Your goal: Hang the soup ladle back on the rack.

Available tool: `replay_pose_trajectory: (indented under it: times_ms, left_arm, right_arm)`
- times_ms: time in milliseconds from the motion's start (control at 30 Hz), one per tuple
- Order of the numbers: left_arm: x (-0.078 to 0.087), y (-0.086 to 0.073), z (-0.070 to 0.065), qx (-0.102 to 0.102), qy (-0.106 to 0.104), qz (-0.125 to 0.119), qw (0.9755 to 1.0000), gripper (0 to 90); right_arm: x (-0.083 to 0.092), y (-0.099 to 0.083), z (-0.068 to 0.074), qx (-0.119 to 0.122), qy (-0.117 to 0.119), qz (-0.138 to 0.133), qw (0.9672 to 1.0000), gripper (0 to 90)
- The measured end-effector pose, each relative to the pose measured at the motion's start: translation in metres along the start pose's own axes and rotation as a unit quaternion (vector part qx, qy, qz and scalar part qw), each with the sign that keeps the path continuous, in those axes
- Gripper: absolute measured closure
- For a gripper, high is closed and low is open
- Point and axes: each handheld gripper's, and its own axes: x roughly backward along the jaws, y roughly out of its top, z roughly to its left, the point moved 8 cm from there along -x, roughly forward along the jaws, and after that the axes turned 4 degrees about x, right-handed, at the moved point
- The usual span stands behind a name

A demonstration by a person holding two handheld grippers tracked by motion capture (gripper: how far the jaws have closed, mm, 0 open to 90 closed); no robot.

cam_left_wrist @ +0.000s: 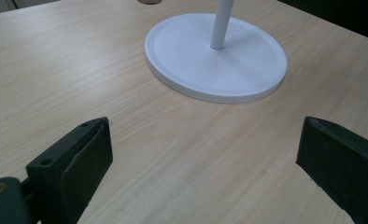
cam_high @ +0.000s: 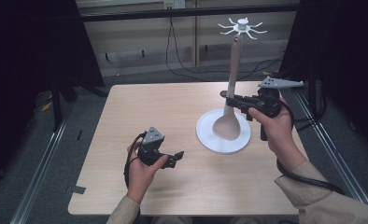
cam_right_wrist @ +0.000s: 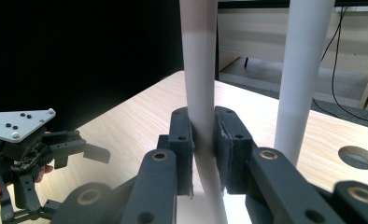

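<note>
Left hand-held gripper (cam_high: 173,157): hovered low over the desk (cam_high: 126,121), jaws wide apart and empty; too far off to steady anything.
Spoon (cam_high: 230,100): hung upright from a hook of the white stand (cam_high: 223,136), bowl just above the base.
Right hand-held gripper (cam_right_wrist: 203,140): pads pressed on the spoon's handle; a sideways pull risked tipping the stand or unhooking the spoon.

White stand (cam_high: 223,135) blocks right, table (cam_high: 140,107) left open
</note>
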Motion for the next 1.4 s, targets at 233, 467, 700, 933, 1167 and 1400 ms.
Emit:
replay_pose_trajectory:
  times_ms: [233, 467, 700, 933, 1167, 1400]
  left_arm:
    - [0.001, -0.004, 0.005, 0.002, 0.007, 0.006, 1.0000, 3.7]
    - [0.004, -0.004, 0.004, 0.004, 0.008, 0.005, 1.0000, 3.7]
    - [0.007, -0.006, 0.007, 0.004, 0.009, 0.004, 0.9999, 3.7]
    - [0.008, -0.004, 0.007, 0.004, 0.010, 0.000, 0.9999, 3.7]
    - [0.005, -0.003, 0.005, 0.003, 0.007, 0.003, 1.0000, 3.7]
    - [0.005, -0.001, 0.003, 0.000, 0.003, 0.001, 1.0000, 3.7]
  right_arm:
    - [-0.005, 0.002, 0.000, 0.010, 0.001, -0.005, 0.9999, 76.0]
    - [-0.010, 0.003, 0.003, 0.018, 0.002, -0.009, 0.9998, 66.9]
    - [-0.015, 0.006, 0.005, 0.021, -0.002, -0.008, 0.9998, 55.5]
    - [-0.015, 0.008, 0.005, 0.028, -0.013, -0.007, 0.9995, 46.1]
    - [-0.012, 0.005, 0.003, 0.033, -0.028, -0.001, 0.9991, 36.8]
    - [-0.007, 0.001, 0.001, 0.034, -0.037, 0.004, 0.9987, 31.4]
